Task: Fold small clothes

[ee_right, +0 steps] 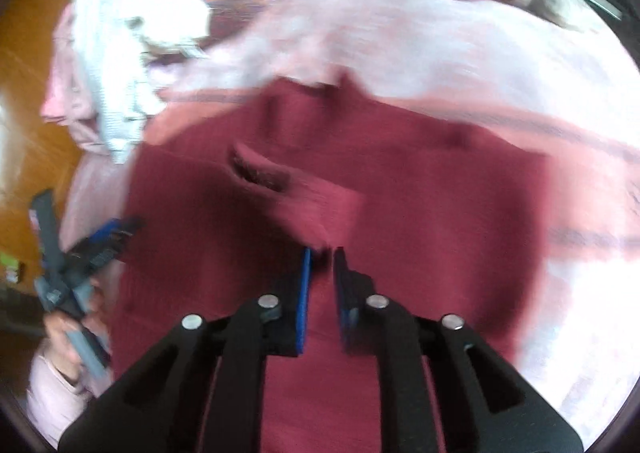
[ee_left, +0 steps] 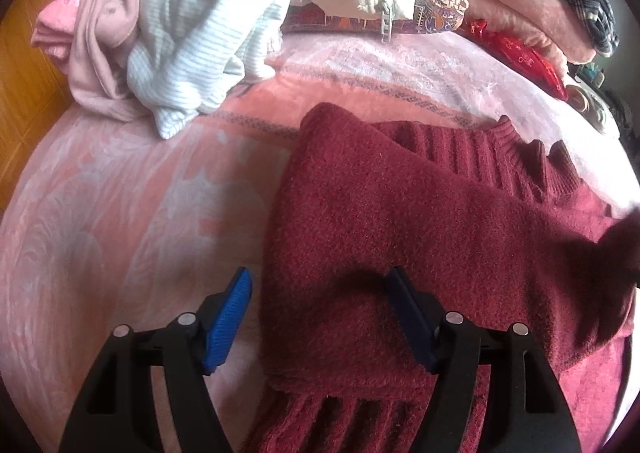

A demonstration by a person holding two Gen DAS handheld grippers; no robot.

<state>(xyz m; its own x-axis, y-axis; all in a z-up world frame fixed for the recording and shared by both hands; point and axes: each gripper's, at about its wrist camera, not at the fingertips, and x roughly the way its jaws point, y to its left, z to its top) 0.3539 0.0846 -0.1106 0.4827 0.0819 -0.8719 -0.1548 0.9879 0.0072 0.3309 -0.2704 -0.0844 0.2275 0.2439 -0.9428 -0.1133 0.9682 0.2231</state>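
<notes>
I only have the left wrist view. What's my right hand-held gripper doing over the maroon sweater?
Observer: The right hand-held gripper points down over the maroon sweater, jaws nearly together.
Operator: Is it gripping cloth?
Observer: A sweater flap reaches its tips; blur hides whether it is pinched.
Operator: And my left side?
Observer: A hand in a pink sleeve holds the left hand-held gripper at the sweater's left edge.

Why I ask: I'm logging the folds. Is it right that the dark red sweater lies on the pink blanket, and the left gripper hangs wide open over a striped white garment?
Not quite. The left wrist view shows the open left gripper over the dark red sweater on the pink blanket; the striped white garment lies farther off.
</notes>
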